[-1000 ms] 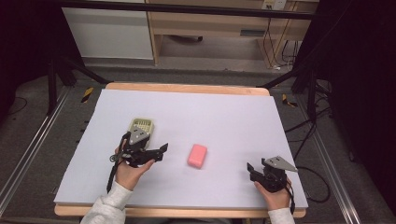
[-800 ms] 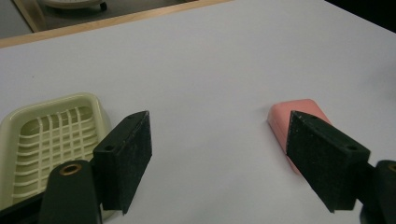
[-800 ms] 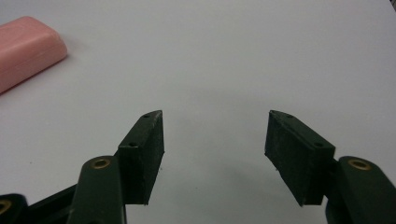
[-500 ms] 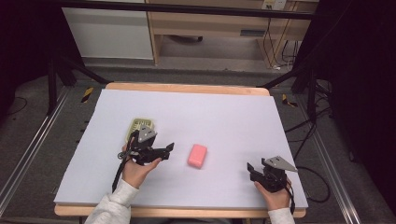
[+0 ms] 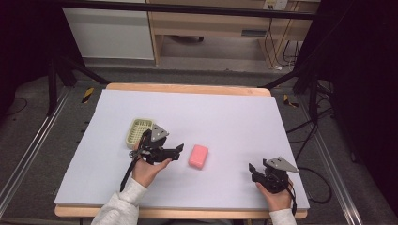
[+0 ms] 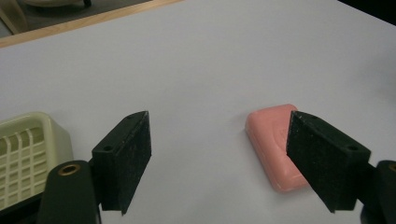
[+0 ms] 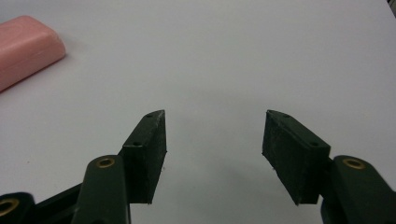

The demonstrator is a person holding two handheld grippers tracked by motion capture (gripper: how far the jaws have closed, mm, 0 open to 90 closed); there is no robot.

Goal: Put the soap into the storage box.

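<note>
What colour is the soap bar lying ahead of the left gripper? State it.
Pink: the soap bar shows best in the left gripper view.

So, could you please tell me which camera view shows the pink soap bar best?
The high view: the whole pink soap bar lies unobstructed on the white table. The left gripper view shows it closer, partly behind a jaw; the right gripper view catches one end at the frame edge.

On the white table (image 5: pixel 225 117) we hold the left gripper (image 5: pixel 176 151) just left of the pink soap (image 5: pixel 198 156), the pale green soap dish (image 5: pixel 139 131) behind it, and the right gripper (image 5: pixel 252 169) well apart near the front edge.
</note>
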